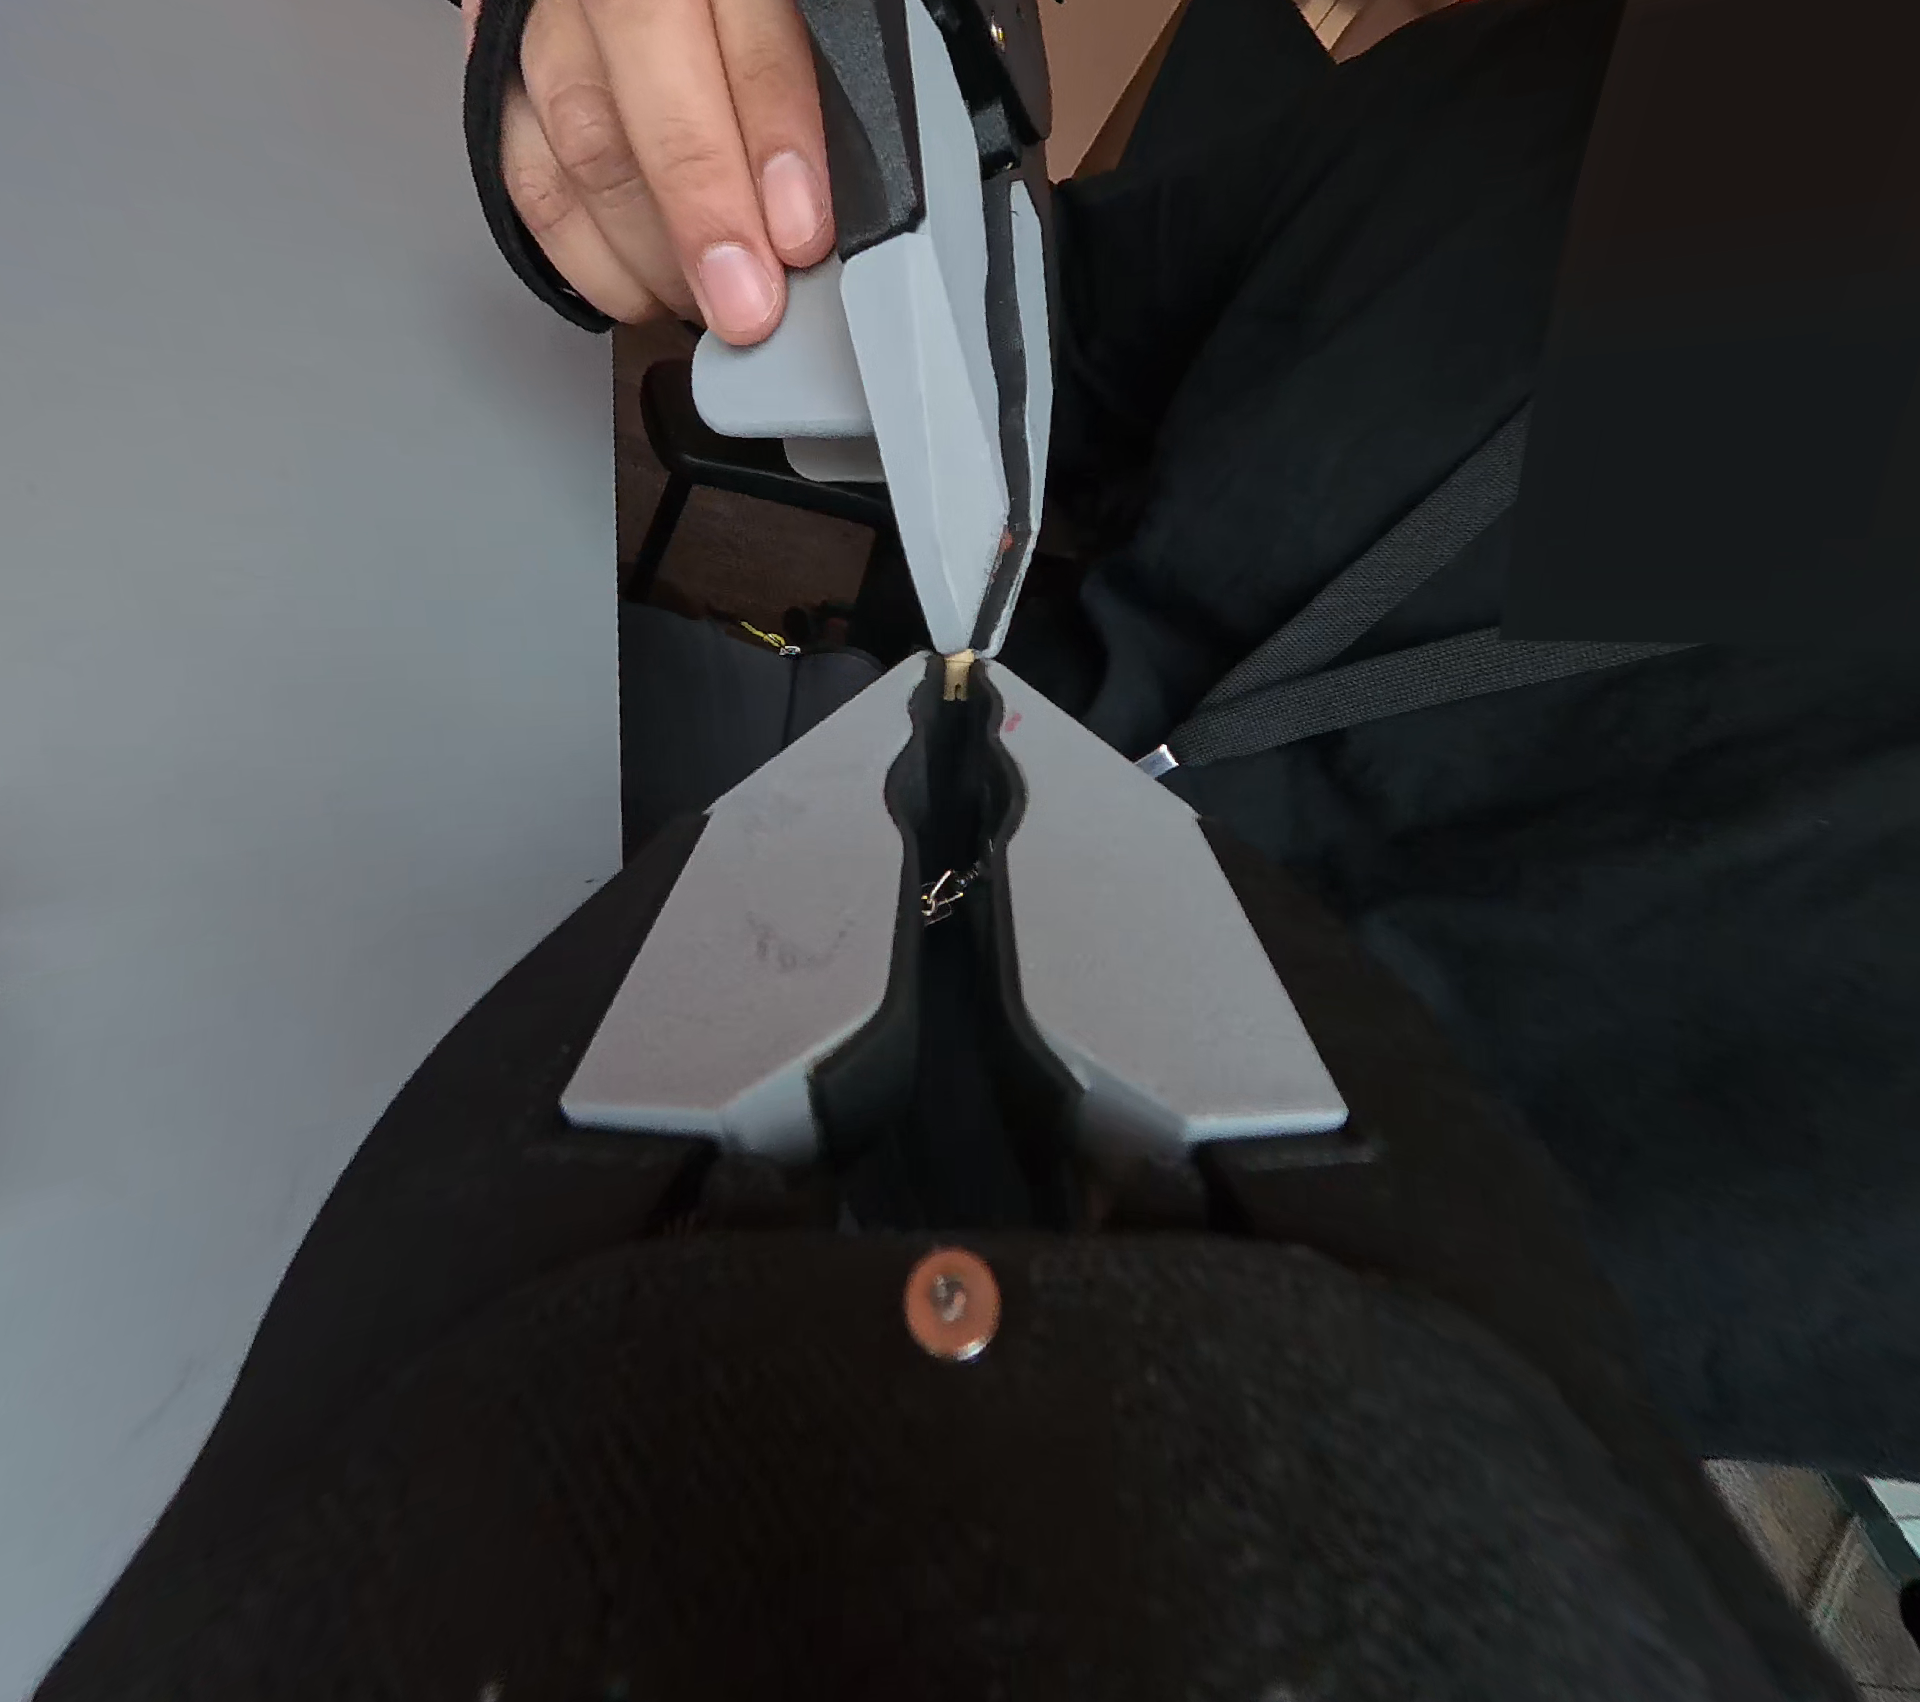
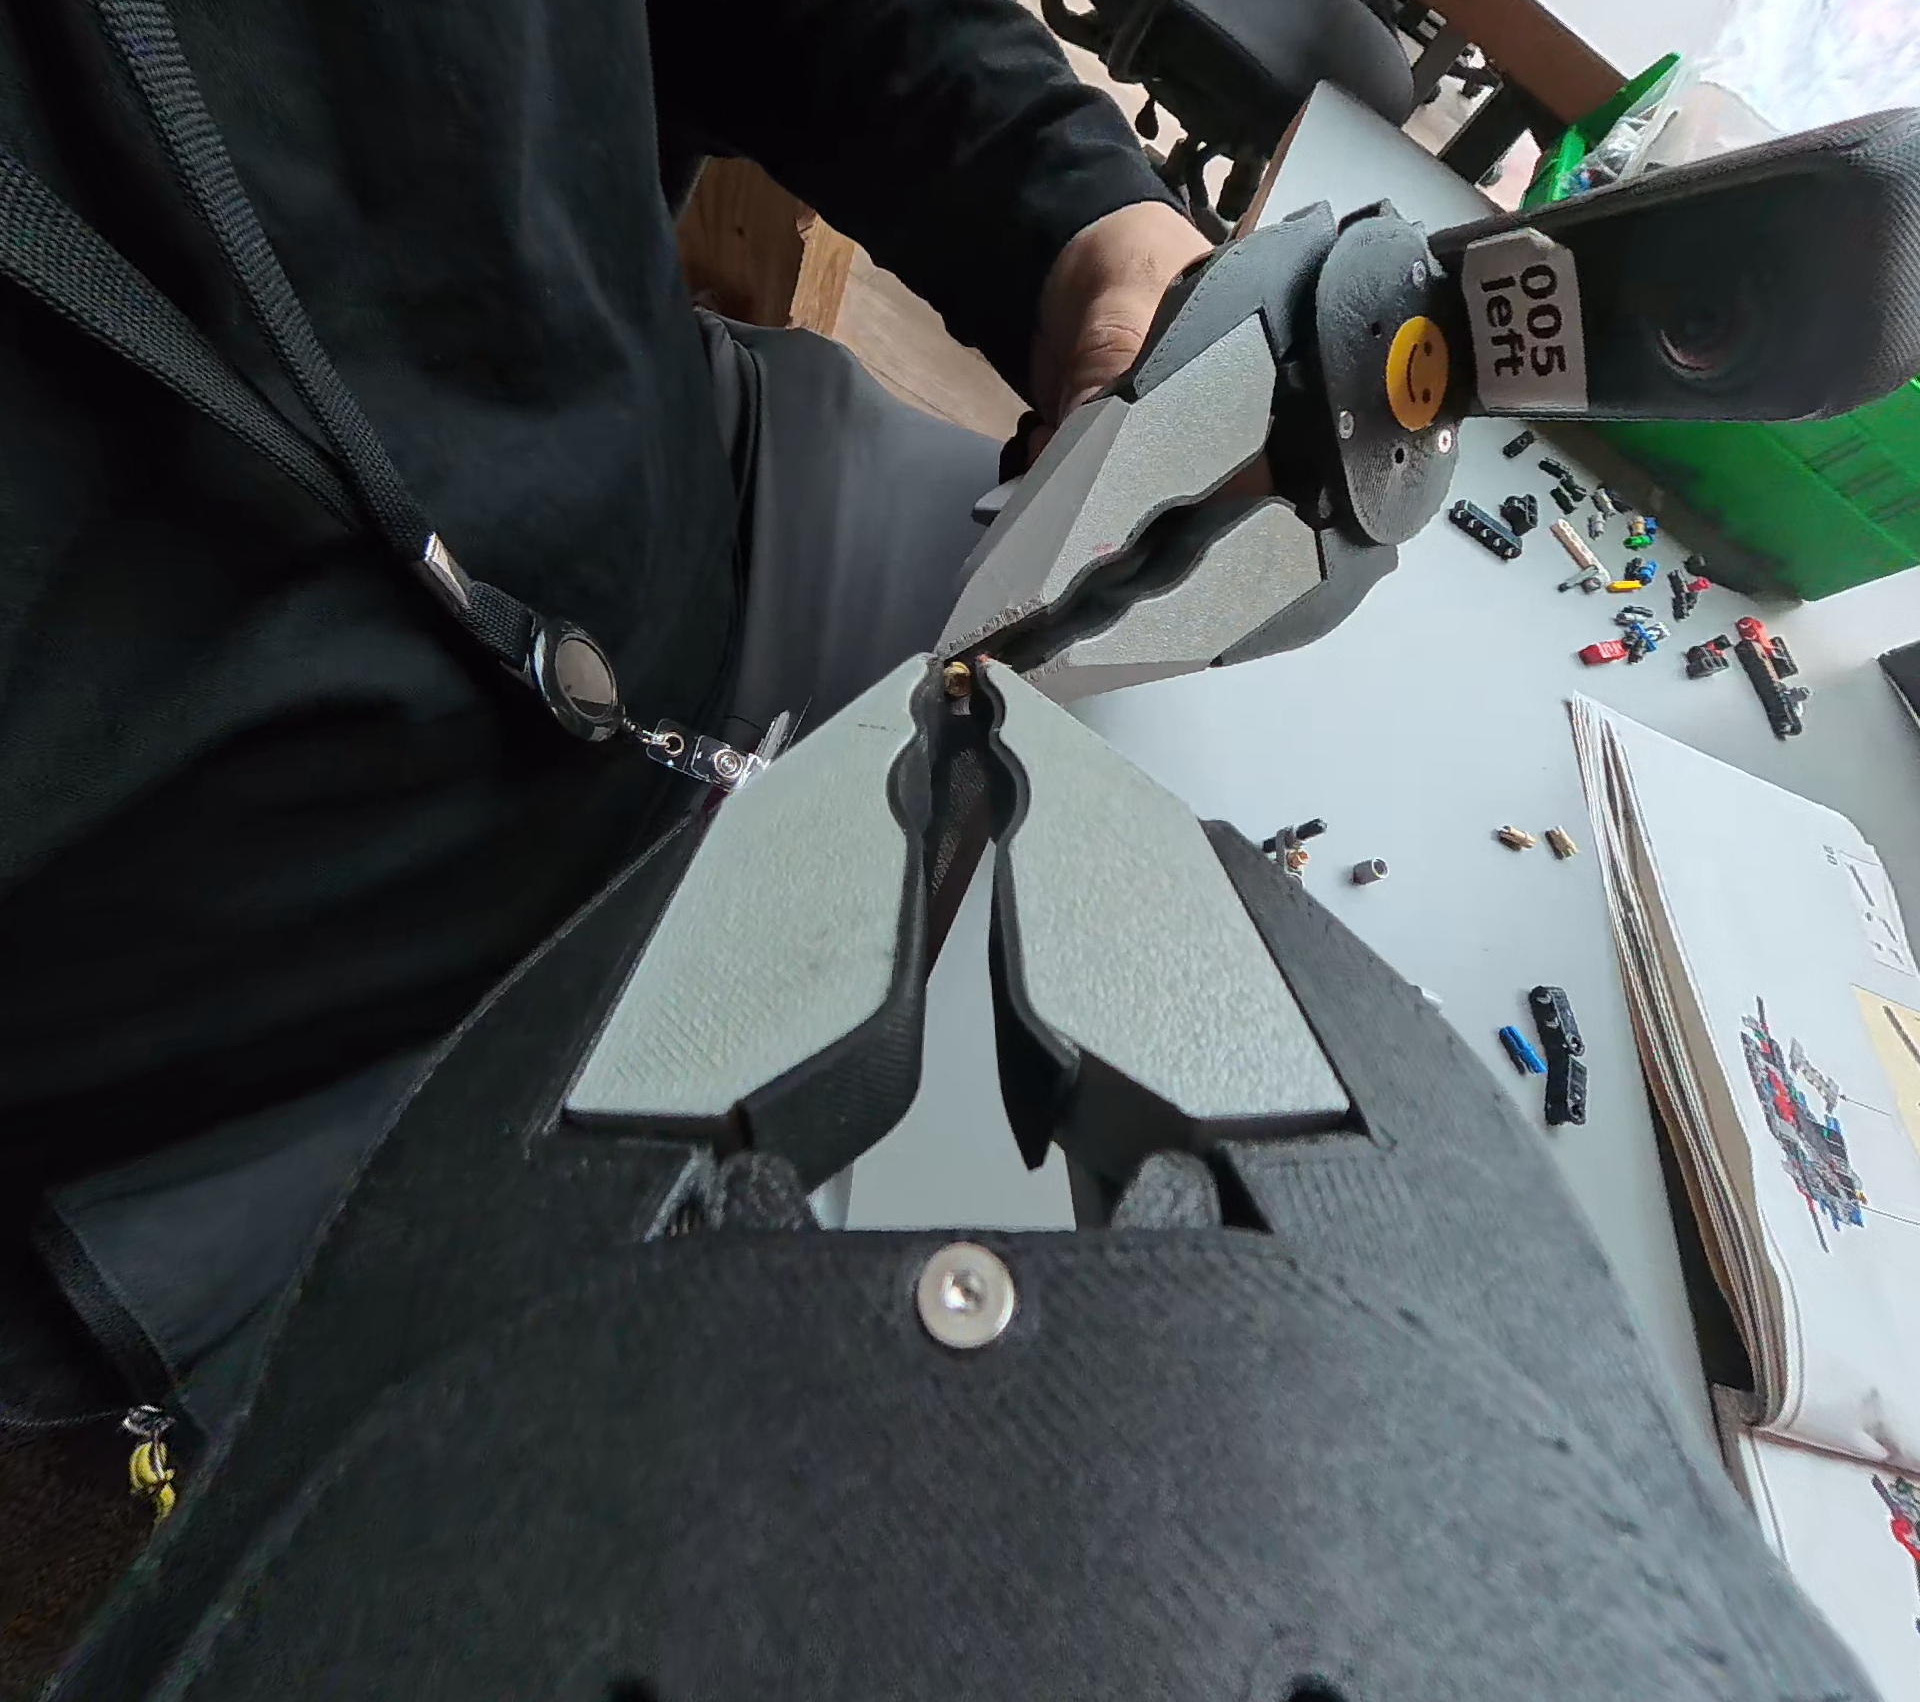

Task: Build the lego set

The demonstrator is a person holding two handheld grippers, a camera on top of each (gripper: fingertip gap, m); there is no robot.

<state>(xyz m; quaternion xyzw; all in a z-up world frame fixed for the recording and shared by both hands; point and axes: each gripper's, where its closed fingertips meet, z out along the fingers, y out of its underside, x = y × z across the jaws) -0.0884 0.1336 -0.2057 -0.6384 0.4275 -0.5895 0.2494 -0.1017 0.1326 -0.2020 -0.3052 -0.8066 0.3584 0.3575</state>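
Note:
My left gripper (image 1: 956,684) is shut, and a small tan pin (image 1: 956,678) is nipped in its tips. My right gripper (image 1: 975,639) comes down from above and meets it tip to tip. In the right wrist view my right gripper (image 2: 956,684) is shut on a small tan pin (image 2: 956,676), and the left gripper (image 2: 987,629) reaches in from the upper right and touches that spot. I cannot tell whether this is one pin held at both ends or two pieces. Both grippers are held in the air in front of a person's black-clad body, off the table's near edge.
The grey table (image 2: 1351,769) carries several loose small Lego parts (image 2: 1662,603), two tan pins (image 2: 1538,840), black and blue pieces (image 2: 1553,1050) and an open instruction booklet (image 2: 1766,977). A green bin (image 2: 1787,489) stands behind. An office chair (image 2: 1247,21) is beyond. A lanyard reel (image 2: 571,676) hangs close by.

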